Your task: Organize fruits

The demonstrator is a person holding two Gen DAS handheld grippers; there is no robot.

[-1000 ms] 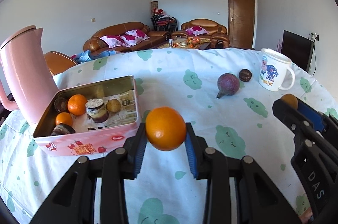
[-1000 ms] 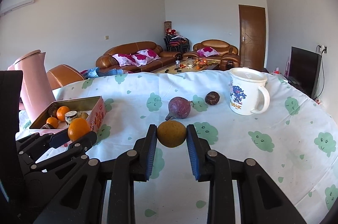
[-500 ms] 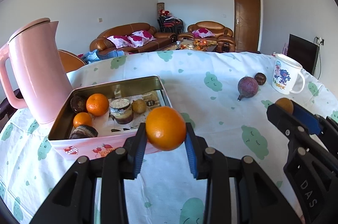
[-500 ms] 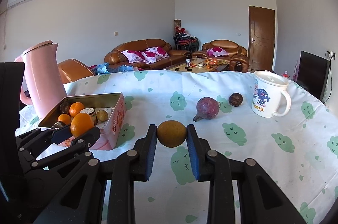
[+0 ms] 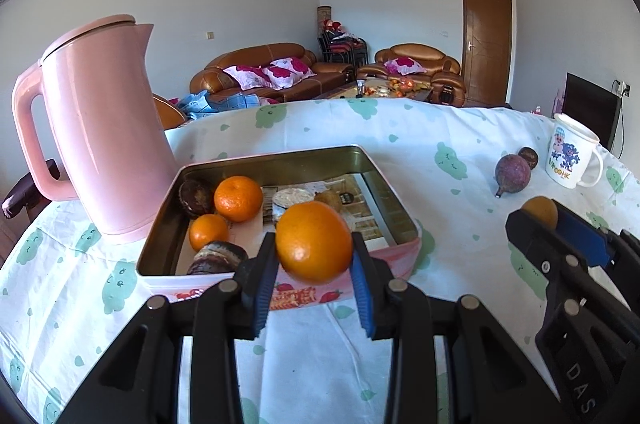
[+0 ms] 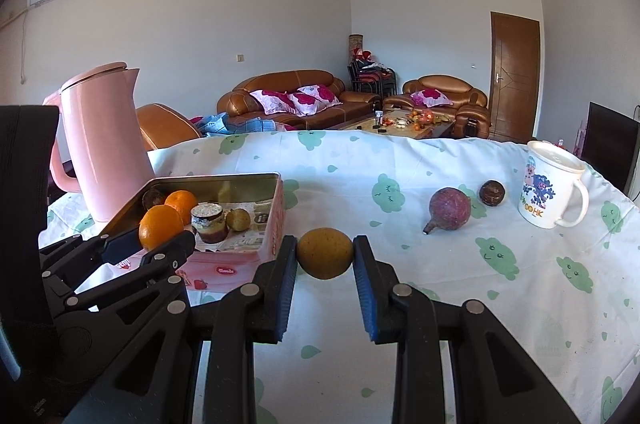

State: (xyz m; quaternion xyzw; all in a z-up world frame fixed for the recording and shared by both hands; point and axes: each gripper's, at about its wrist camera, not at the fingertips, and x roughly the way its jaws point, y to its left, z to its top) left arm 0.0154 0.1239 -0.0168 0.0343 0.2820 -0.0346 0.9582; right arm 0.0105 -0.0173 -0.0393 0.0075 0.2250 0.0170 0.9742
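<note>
1. Left gripper [image 5: 314,256] clamps an orange [image 5: 314,242], jaws narrowed onto its sides; the fruit hangs at the near rim of the biscuit tin [image 5: 280,159]
2. Right gripper [image 6: 325,256] is closed on a yellow-brown fruit [image 6: 325,252] (kind not certain), held above the tablecloth [image 6: 480,304] to the right of the tin
3. Change: over the last second both grippers have travelled toward the tin, which now looms larger in both views and has slid from the left toward the middle; the grips are unchanged. Judged meaning: both fruits are in transit and release into the tin is near, the orange first
4. Tin contents: two mandarins [image 5: 238,197], dark round items, a small jar and a small yellowish fruit
5. Left view only: the tin floor seen from above, with free space toward its right side
6. Right view only: the tin's right wall and the clear gap between it and the yellow-brown fruit; it also shows the purple fruit [image 6: 450,209] and dark round fruit [image 6: 492,192] by the mug [image 6: 548,183] more fully, well right of the tin and not yet collected
</note>
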